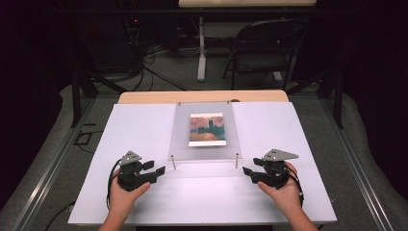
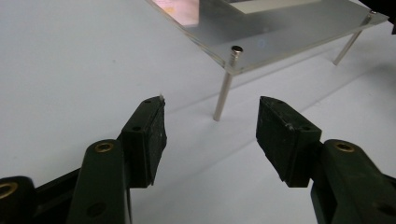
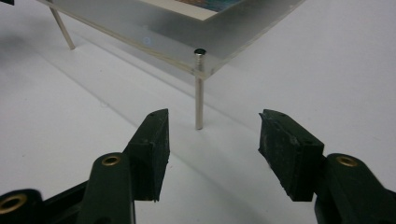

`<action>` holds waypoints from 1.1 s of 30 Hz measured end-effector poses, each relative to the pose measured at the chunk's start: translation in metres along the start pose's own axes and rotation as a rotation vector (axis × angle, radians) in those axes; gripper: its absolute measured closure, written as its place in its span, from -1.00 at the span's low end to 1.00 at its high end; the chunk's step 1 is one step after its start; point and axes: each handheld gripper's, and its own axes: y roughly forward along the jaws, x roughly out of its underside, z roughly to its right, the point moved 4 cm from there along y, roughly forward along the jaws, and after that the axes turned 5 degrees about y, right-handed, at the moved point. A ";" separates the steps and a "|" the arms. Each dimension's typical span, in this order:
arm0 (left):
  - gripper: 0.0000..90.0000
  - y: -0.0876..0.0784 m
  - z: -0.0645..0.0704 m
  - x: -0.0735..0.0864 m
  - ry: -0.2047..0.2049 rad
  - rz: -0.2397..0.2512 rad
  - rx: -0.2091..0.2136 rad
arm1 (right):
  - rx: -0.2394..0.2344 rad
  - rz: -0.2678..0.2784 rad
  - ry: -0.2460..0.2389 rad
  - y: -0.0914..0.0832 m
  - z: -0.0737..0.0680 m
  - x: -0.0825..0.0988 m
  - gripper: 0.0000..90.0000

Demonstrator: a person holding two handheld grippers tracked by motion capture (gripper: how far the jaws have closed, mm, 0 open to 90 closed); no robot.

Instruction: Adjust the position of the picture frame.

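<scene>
A clear acrylic plate (image 1: 204, 131) stood raised on thin metal legs over a smooth white board (image 1: 134, 134) that covered most of a wooden table (image 1: 144, 96). The plate was flat, rectangular and glossy, and a small printed picture (image 1: 207, 129) in orange, pink and teal lay at its middle. Each leg was a slim round rod capped by a dark screw head at the plate's corner; the near left leg (image 2: 225, 84) and the near right leg (image 3: 199, 89) rested their feet on the board.

A person's hands came in from the near edge, one to either side of the plate's front. The left gripper (image 1: 156, 170) was held low, pointing inward at the near left leg, its matte black jaws spread apart with nothing between them — the leg stood just beyond the tips. The right gripper (image 1: 248, 171) mirrored it, aimed at the near right leg, jaws likewise parted and holding nothing. Both grey three-cornered top plates faced up.

Bare white board lay between the two grippers and along both sides of the plate. Beyond the table's far edge stood a dark folding chair (image 1: 264, 48) on grey floor.
</scene>
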 end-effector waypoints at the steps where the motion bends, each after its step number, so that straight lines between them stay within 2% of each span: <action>1: -0.06 -0.001 -0.004 0.000 -0.008 0.010 -0.013 | 0.007 0.000 0.008 -0.002 0.003 0.000 -0.05; 2: -0.06 -0.001 -0.004 0.000 -0.008 0.010 -0.013 | 0.007 0.000 0.008 -0.002 0.003 0.000 -0.05; 3: -0.06 -0.001 -0.008 0.000 0.015 0.022 -0.043 | 0.004 0.010 0.022 -0.003 0.006 0.000 -0.06; 4: -0.06 -0.001 -0.008 0.000 0.015 0.022 -0.043 | 0.004 0.010 0.022 -0.003 0.006 0.000 -0.06; 6: -0.09 0.000 -0.011 0.000 0.007 0.030 -0.046 | 0.001 0.043 0.048 -0.005 0.010 -0.001 -0.08; 14: -0.15 0.003 -0.016 -0.011 -0.017 0.061 -0.038 | 0.020 0.058 0.063 -0.006 0.018 -0.007 -0.12; 15: -0.16 0.005 -0.015 -0.017 -0.027 0.056 -0.019 | 0.042 0.050 0.075 -0.006 0.019 -0.010 -0.12; 20: -0.15 0.010 -0.017 -0.030 -0.012 0.044 -0.008 | 0.025 0.048 0.093 -0.004 0.023 -0.017 -0.12; 21: -0.15 0.012 -0.018 -0.033 -0.016 0.044 -0.004 | 0.029 0.032 0.100 -0.001 0.024 -0.022 -0.16; 25: -0.12 0.023 -0.026 -0.047 -0.074 0.044 0.029 | 0.039 -0.011 0.086 0.009 0.030 -0.031 -0.14; 26: -0.11 0.023 -0.026 -0.047 -0.074 0.044 0.029 | 0.039 -0.011 0.086 0.009 0.030 -0.031 -0.14; 27: -0.10 0.027 -0.028 -0.050 -0.096 0.042 0.039 | 0.026 -0.020 0.097 0.014 0.032 -0.036 -0.05; 30: -0.10 0.031 -0.028 -0.053 -0.098 0.038 0.038 | 0.016 -0.018 0.118 0.021 0.036 -0.043 -0.06; 33: -0.09 0.036 -0.029 -0.064 -0.076 0.026 0.027 | 0.033 -0.014 0.117 0.027 0.040 -0.050 -0.08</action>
